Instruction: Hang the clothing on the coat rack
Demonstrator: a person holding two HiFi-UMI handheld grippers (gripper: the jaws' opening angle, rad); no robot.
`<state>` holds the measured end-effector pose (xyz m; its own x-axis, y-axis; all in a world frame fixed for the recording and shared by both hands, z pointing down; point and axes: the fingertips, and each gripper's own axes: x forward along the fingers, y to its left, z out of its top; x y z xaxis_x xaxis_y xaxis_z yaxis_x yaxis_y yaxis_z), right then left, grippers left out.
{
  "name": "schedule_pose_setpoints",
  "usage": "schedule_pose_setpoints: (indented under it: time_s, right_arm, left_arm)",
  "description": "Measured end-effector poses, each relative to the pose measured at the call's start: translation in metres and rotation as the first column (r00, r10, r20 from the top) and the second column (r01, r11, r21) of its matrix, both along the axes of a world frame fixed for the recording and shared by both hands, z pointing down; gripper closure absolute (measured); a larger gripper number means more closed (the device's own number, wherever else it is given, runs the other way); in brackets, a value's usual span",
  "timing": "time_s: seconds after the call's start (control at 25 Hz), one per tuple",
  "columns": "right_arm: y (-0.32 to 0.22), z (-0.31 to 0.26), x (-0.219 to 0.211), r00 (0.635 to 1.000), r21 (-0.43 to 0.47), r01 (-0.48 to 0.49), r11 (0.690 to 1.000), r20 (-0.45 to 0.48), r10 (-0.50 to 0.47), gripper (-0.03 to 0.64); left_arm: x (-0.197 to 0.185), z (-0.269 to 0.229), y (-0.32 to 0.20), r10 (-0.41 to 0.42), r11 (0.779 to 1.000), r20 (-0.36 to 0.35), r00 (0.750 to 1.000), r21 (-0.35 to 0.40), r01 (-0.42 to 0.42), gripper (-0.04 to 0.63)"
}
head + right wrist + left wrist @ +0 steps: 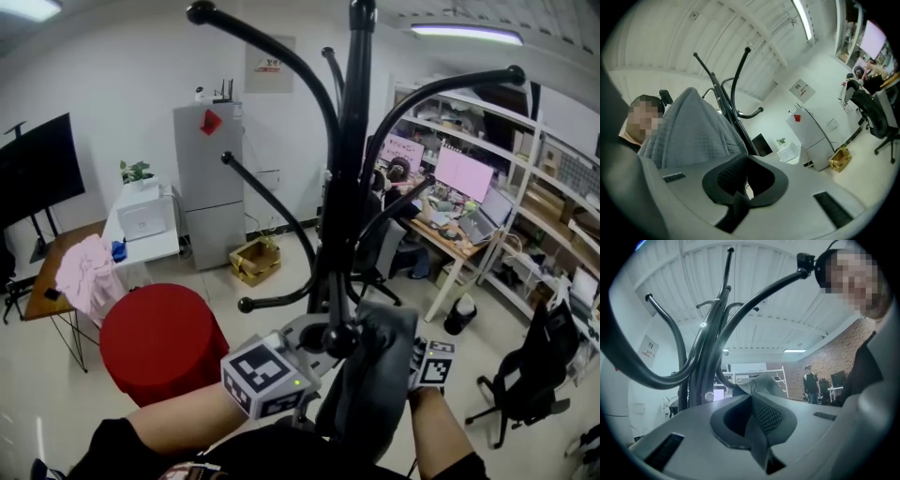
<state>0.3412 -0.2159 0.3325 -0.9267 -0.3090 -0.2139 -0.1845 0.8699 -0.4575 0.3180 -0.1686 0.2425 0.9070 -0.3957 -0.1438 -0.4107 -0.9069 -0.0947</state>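
Clothing (375, 384) hangs bunched against the coat rack (352, 187) pole, with the left hand-held gripper (757, 394) and right hand-held gripper (740, 164) both clamped on cloth, so best loop it over the near hook (337, 339) before releasing.

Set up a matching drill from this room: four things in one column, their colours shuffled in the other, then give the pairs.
Things:
1. coat rack
2. round table
3. draped cloth at far left
4. garment nearest the camera

Colours:
a. pink
b. grey
c. black
d. red

Pairs: 1-c, 2-d, 3-a, 4-b
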Motion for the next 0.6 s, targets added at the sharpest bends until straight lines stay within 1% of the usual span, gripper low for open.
schedule_pose_setpoints:
  time_s: [0.12,0.2,0.28,0.36,0.48,0.52,0.6]
  right_arm:
    - [0.0,-0.004,0.016,0.997,0.02,-0.049,0.999,0.06,0.047,0.601]
    - [-0.006,-0.003,0.029,0.991,0.012,-0.101,0.995,0.086,0.099,0.595]
    - [-0.015,-0.003,0.043,0.982,-0.008,-0.157,0.988,0.108,0.157,0.567]
    - [-0.023,0.001,0.059,0.968,-0.05,-0.195,0.98,0.15,0.2,0.539]
    - [-0.035,0.005,0.086,0.937,-0.112,-0.26,0.959,0.21,0.279,0.446]
    - [-0.037,0.004,0.094,0.926,-0.123,-0.278,0.953,0.228,0.3,0.426]
    - [-0.038,0.002,0.109,0.909,-0.125,-0.315,0.941,0.246,0.337,0.414]
  left_arm:
    - [0.004,0.005,-0.002,-0.024,1.0,-0.008,1.0,0.015,0.024,0.595]
    - [0.006,0.006,-0.002,-0.029,0.999,-0.002,1.0,0.018,0.03,0.595]
    - [0.008,0.007,0.0,-0.037,0.999,0.008,0.999,0.02,0.036,0.595]
    - [0.009,0.008,-0.001,-0.042,0.999,-0.002,0.999,0.032,0.042,0.595]
    - [0.01,0.011,-0.001,-0.05,0.999,-0.002,0.999,-0.002,0.05,0.595]
    - [0.01,0.011,-0.001,-0.054,0.999,0.0,0.999,-0.01,0.054,0.595]
    - [0.01,0.01,-0.002,-0.06,0.998,-0.002,0.998,-0.007,0.06,0.595]
